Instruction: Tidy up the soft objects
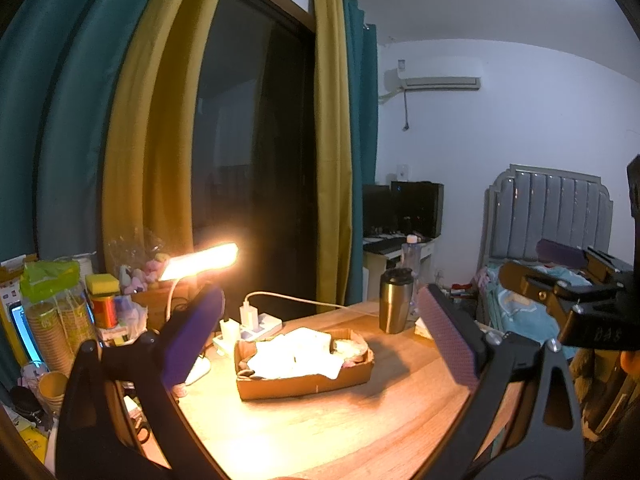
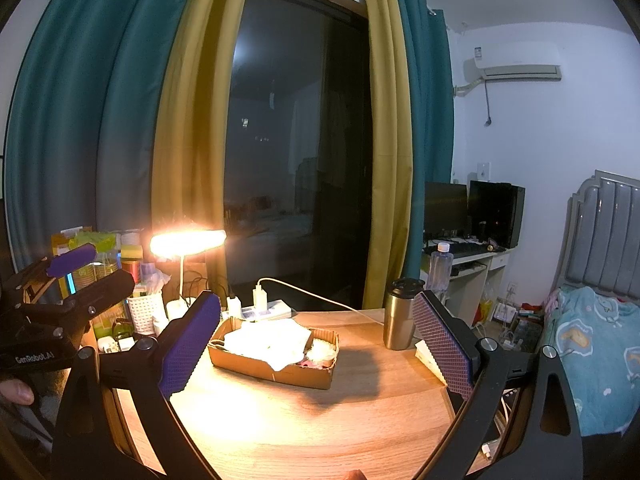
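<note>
On the wooden table [image 2: 312,420], shallow cardboard box [image 2: 276,370], crumpled white cloths [image 2: 268,342] heaped inside

We see the box [image 2: 276,364] mid-desk [image 2: 320,432], cloths [image 2: 268,342] in it, lamp [image 2: 188,242] and power strip [image 2: 266,308] behind, tumbler [image 2: 400,314] right, bed [image 2: 600,344] beyond.

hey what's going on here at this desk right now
A person holds a pair of tongs in each hand above a wooden table. The left tongs and right tongs are both open and empty, aimed at a cardboard box of pale soft cloths under a lit desk lamp. A steel tumbler stands beside the box. Nothing is gripped.
</note>
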Demonstrator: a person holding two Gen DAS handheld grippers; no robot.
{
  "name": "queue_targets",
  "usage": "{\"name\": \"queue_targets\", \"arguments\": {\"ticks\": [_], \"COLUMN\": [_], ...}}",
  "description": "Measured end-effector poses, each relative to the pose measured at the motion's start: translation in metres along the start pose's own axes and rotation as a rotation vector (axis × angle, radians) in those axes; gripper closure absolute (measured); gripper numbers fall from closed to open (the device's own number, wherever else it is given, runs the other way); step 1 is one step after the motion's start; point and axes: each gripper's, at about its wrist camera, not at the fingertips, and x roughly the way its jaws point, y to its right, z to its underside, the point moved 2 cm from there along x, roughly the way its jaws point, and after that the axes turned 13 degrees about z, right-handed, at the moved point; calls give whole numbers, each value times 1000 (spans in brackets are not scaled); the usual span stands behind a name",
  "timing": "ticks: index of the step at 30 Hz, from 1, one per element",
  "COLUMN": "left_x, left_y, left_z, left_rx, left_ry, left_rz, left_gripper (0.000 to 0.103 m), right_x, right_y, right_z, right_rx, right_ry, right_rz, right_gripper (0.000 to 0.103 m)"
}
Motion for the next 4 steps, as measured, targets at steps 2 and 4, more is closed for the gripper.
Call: {"name": "queue_targets", "arguments": {"ticks": [2, 4], "left_x": [2, 4], "left_y": [0, -1], "left_z": [3, 5], "left_rx": [-3, -7], "left_ry": [-10, -18], "left_rz": [4, 5], "left_gripper": [4, 4], "right_x": [0, 0], "right_y": [0, 1], "right_z": [1, 4], "right_rx": [1, 0], "right_ry": [-2, -6], "right_rz": [-1, -2], "right_gripper": [5, 5]}}
